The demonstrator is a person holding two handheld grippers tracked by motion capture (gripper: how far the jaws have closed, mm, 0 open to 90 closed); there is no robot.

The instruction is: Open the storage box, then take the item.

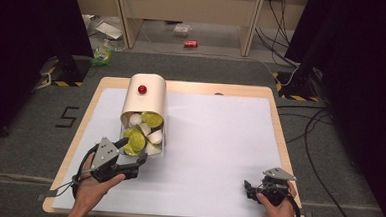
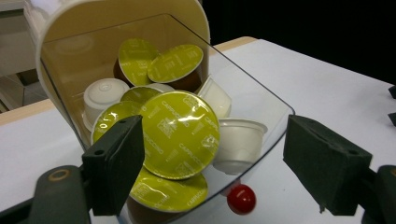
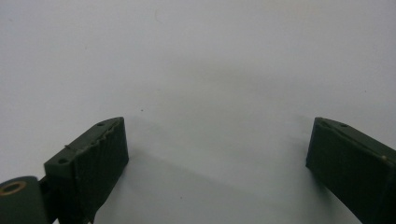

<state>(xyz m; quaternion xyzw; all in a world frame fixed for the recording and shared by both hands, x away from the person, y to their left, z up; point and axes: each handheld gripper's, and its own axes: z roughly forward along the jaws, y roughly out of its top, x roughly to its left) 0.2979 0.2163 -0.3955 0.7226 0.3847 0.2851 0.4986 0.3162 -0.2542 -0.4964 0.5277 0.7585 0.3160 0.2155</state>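
Covering wooden table (image 1: 275, 124): white sheet (image 1: 219, 140) | grey carpet (image 1: 29, 130) | both hand-held grippers (image 1: 133, 166) (image 1: 251, 188) open, empty

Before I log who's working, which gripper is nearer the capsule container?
Left. The left gripper sits at the mouth of the capsule container, jaws open; the right gripper rests far off near the table's front right corner.

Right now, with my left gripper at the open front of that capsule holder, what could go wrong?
The left gripper stands open around the front green capsule; closing may pinch the clear flap too. The capsules are piled loosely, so pulling one could tumble the white capsule out. The red knob lies close below the jaws.
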